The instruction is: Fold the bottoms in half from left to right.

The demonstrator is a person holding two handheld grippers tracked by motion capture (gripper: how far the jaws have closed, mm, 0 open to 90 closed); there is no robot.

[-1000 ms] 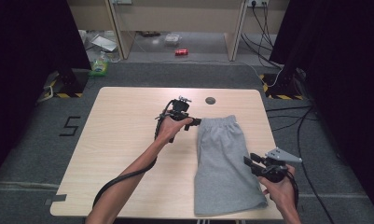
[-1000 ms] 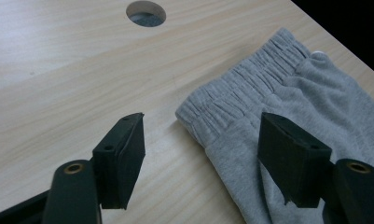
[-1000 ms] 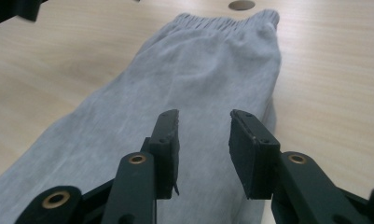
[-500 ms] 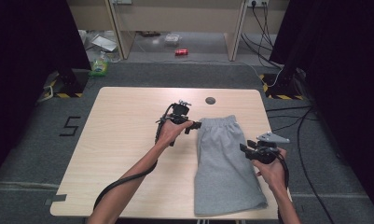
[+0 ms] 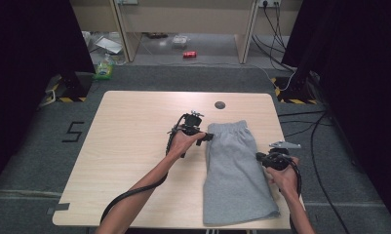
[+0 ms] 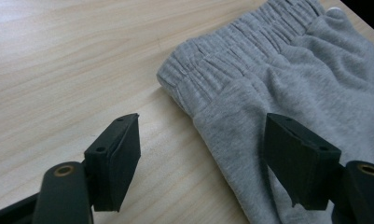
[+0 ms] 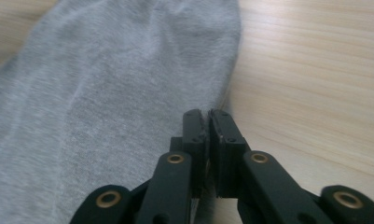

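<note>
The right gripper [image 7: 208, 116] is seen with its jaws pressed flat together at the right-hand edge of the grey shorts [image 7: 105, 93]; whether fabric is pinched between them cannot be told. The shorts [image 5: 237, 170] are laid folded lengthwise on the right half of the wooden table [image 5: 134, 146], waistband at the far end. Farther off, the left gripper [image 6: 201, 149] is held wide open, its jaws straddling the shorts' left edge just below the elastic waistband [image 6: 231, 60].
</note>
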